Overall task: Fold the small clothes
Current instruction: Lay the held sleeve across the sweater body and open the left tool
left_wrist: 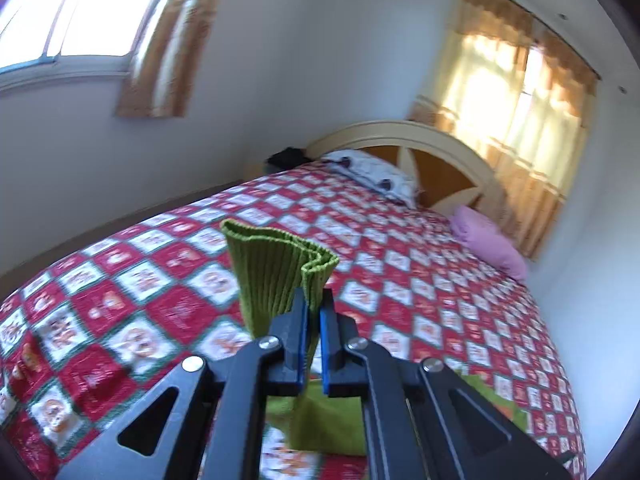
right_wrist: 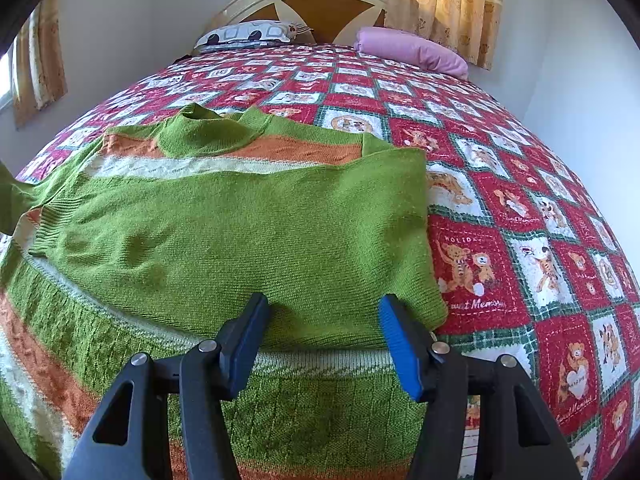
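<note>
The sweater (right_wrist: 224,236) is a soft knit of green wool with orange and cream stripes, and it lies spread on the bed (right_wrist: 520,208), near its foot end. One green sleeve is folded flat across the chest, and its fine stitches and ribbed neck are easy to see. The left gripper (left_wrist: 313,312) is closed tight on the ribbed cuff (left_wrist: 276,276) of the other sleeve; the cuff stands up above the black fingers in a wavy, doubled fold, lifted over the bedspread. The right gripper (right_wrist: 324,320) is about half open, its blue ridged pads (right_wrist: 394,340) standing on both sides of the folded sleeve's lower edge, and I cannot tell if they touch the cloth; nothing is gripped between them. The bedspread (left_wrist: 140,288) is a quilted cover in red and white squares with small bears printed on it. At the head of the bed there is a rounded cream headboard (right_wrist: 312,0) with brown panels, a patterned white pillow (right_wrist: 248,34) and a smooth pink pillow (right_wrist: 412,52). Yellow curtains (left_wrist: 516,92) hang behind, with light coming through them.
</note>
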Demonstrator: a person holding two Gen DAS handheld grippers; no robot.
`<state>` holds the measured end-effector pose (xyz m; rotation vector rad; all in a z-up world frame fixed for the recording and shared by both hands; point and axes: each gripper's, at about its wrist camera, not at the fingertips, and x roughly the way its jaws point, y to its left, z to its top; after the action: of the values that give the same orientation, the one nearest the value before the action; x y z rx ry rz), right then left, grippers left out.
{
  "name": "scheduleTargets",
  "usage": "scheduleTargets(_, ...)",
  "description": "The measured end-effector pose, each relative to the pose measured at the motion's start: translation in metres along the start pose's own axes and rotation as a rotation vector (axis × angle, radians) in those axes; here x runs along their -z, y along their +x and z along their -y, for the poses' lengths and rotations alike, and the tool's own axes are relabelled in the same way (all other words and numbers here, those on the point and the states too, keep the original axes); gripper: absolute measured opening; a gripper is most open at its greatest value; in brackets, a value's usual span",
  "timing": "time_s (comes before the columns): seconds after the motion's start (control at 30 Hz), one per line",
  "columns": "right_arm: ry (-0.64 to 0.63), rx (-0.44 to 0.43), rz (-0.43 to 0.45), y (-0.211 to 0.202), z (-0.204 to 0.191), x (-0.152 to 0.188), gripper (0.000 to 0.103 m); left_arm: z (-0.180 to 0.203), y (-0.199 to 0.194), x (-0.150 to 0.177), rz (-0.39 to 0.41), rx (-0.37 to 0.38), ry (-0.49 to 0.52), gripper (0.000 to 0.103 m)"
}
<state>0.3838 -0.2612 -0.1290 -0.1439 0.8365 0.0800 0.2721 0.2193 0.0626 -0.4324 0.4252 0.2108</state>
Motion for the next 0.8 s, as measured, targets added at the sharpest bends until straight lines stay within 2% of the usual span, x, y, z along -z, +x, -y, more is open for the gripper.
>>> scheduleTargets(0.23, 0.011, -0.016, 0.002, 0.0, 0.002, 0.001, 0.059, 0.075, -0.006, 0.006, 0.005, 0.134, 0.092, 0.005)
scheduleTargets(0.43, 0.013, -0.019, 0.003, 0.0, 0.004, 0.001, 0.06, 0.147, 0.004, 0.037, -0.047, 0.237, 0.163, 0.005)
scheduleTargets(0.63, 0.038, -0.045, 0.007, -0.001, 0.007, 0.002, 0.061, 0.225, 0.026, 0.101, -0.142, 0.326, 0.26, 0.005)
scheduleTargets(0.7, 0.059, -0.068, 0.011, -0.001, 0.011, 0.002, 0.063, 0.253, 0.039, 0.132, -0.175, 0.324, 0.325, 0.005)
scheduleTargets(0.8, 0.087, -0.105, 0.017, -0.002, 0.016, 0.003, 0.066, 0.282, 0.057, 0.172, -0.215, 0.271, 0.404, 0.011)
